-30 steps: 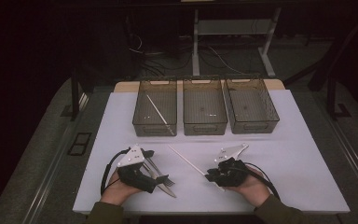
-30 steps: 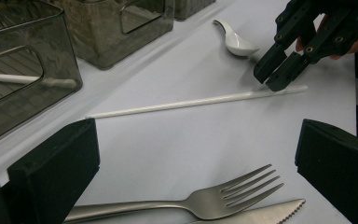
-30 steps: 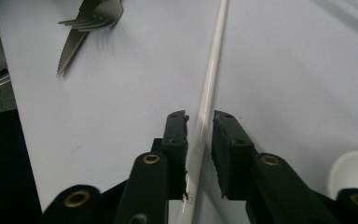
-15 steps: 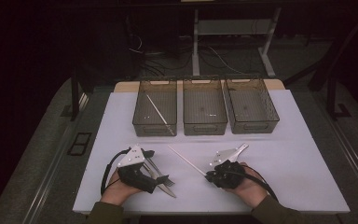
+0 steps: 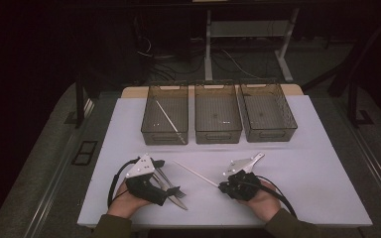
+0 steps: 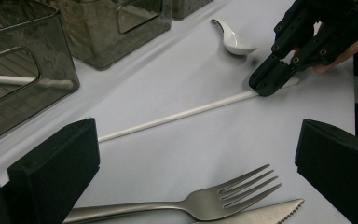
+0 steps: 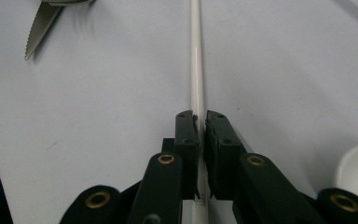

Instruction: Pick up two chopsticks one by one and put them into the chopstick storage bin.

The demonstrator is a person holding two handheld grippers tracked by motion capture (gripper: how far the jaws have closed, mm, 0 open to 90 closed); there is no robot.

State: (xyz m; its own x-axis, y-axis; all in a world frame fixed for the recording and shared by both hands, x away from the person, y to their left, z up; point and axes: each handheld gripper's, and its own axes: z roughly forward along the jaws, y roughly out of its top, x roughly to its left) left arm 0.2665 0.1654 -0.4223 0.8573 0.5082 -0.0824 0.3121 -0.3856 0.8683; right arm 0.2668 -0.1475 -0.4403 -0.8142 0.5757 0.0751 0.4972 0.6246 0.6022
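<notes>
1. A white surface (image 5: 297,163) stood in a dark room, with three smoky bins (image 5: 218,119) in a row at its far side
2. The left tongs (image 5: 171,191) rested spread beside a fork (image 6: 205,203) and knife (image 6: 261,212)
3. The right tongs (image 7: 198,122), jaws just closing, pinched one end of the white chopstick (image 7: 196,60), which lay flat between both hands, a white spoon (image 6: 235,39) nearby

Right tongs (image 7: 199,122) low at the table, jaws just closing tight — left tongs (image 6: 191,154) gaping wide, level.
</notes>
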